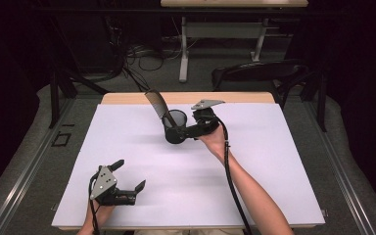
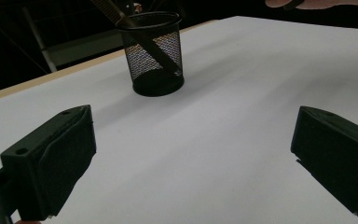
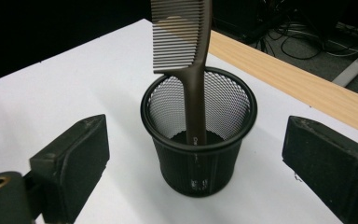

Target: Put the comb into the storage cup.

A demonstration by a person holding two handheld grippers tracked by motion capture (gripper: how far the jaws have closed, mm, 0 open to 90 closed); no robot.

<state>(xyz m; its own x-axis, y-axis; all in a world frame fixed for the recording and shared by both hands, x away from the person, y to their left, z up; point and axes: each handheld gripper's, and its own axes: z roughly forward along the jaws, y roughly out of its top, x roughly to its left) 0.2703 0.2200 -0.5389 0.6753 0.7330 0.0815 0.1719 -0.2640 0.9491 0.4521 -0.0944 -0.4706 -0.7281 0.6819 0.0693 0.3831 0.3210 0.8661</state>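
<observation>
Right gripper (image 1: 176,131) is sitting near the middle of the high view with its jaws spread wide, standing to either side of the mesh cup (image 1: 175,126) and pressing on nothing. In the right gripper view the comb (image 3: 186,56) is standing handle-down inside the cup, leaning against the rim with its toothed end rising toward the top of the frame, free of both jaws. Judging from this, the comb is already sitting in the cup and the step in hand is clearing the gripper away; doing that well is likely meaning drawing straight back along the line of the jaws, keeping them spread so neither pad is clipping the rim or nudging the light cup across the smooth surface (image 1: 142,161). Left gripper (image 1: 129,174) is resting at the lower left of the high view, jaws likewise spread and holding nothing. The cup is looking like black wire mesh, round, with a solid band at the rim and base, probably light and easy to tip. The comb is appearing as dark brown, hard plastic, slim, with fine even teeth and a narrow tapering handle. The surface is showing as a flat, matte white sheet over a pale wooden edge.
</observation>
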